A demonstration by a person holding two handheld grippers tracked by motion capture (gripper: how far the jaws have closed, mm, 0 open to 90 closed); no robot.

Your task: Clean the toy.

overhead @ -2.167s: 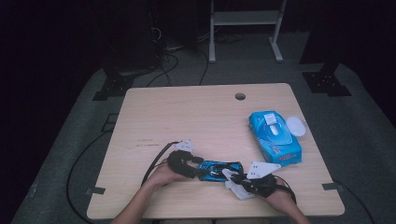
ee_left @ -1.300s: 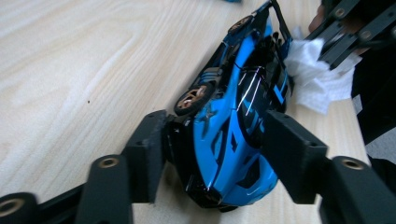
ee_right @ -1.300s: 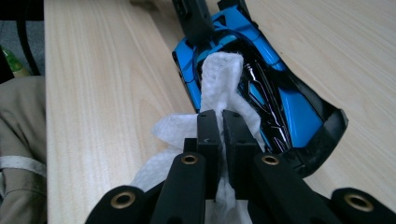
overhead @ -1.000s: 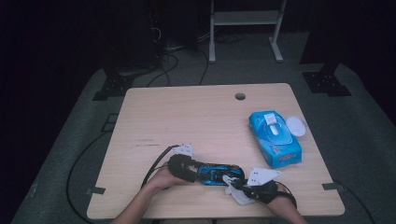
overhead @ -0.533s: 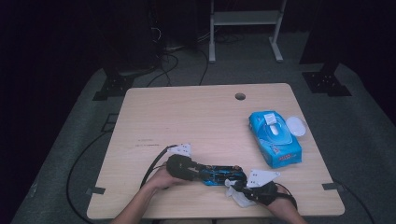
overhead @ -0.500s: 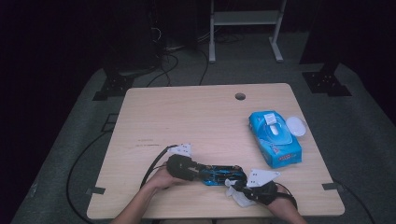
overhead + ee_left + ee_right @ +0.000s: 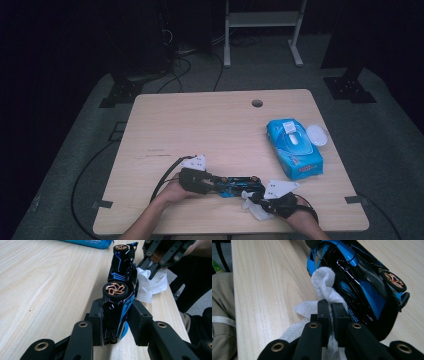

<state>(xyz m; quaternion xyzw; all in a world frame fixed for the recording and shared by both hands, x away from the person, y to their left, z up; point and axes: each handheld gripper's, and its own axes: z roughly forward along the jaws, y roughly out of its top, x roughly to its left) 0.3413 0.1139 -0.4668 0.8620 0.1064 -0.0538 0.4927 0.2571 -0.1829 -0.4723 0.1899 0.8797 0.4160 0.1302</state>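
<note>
Low at the frame's bottom centre, near the table's (image 7: 200, 125) front edge, my car (image 7: 239, 184) lies tipped on its side. My left tongs (image 7: 115, 322) have just been closing and now clamp its end, pads against roof and underside. That grip is narrow, so I judge a hard rub could twist the car loose or scuff the paint. My right tongs (image 7: 329, 312) are pinched tight on a wipe (image 7: 325, 282), its folded tip touching the bodywork. Both forearms come up from the bottom edge, tongs pointing toward each other. A wipes pack (image 7: 294, 150) sits at right.
</note>
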